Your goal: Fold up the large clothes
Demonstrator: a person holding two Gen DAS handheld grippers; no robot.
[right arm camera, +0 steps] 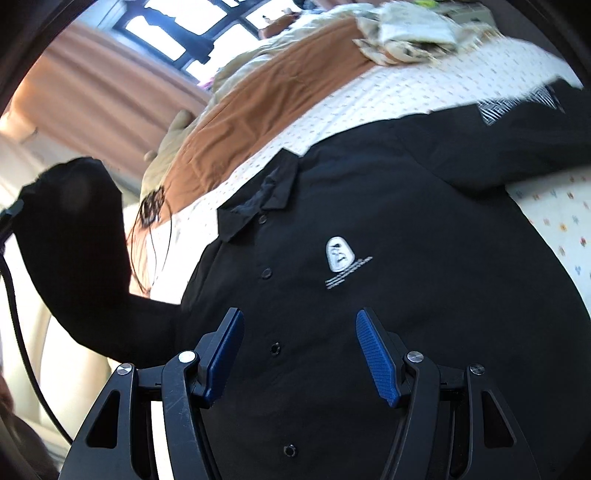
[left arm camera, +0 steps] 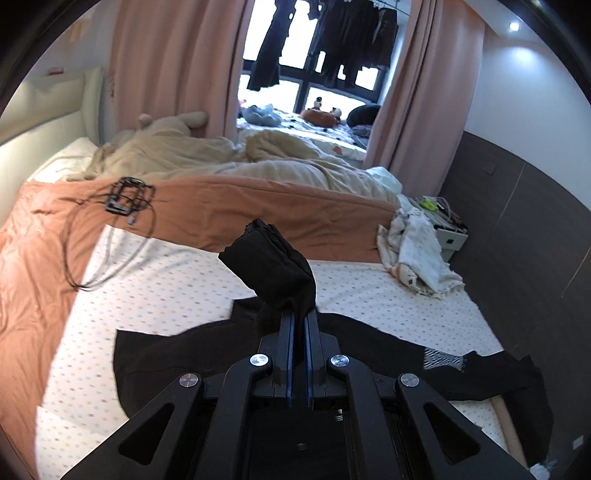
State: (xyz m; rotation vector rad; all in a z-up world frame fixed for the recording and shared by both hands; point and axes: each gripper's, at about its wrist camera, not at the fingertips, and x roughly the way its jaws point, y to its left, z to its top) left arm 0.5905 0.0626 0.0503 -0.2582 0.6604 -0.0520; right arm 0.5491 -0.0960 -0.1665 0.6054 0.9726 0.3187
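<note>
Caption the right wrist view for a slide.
Open right claw above a black shirt spread on the bed.

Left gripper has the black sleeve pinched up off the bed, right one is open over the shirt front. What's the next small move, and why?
Probably carry the sleeve inward and lay it across the shirt front. The left gripper is shut on it, lifted clear of the bed sheet, while the shirt lies flat, buttoned, with the right gripper open above the placket, touching nothing.

The left gripper (left arm camera: 298, 314) hides the part of the black shirt (left arm camera: 369, 343) that it pinches. The bottom edge of the right wrist view cuts off the shirt's hem. The print on the chest logo (right arm camera: 340, 256) is too small to read. The white cloth (right arm camera: 413, 33) is blurred.
</note>
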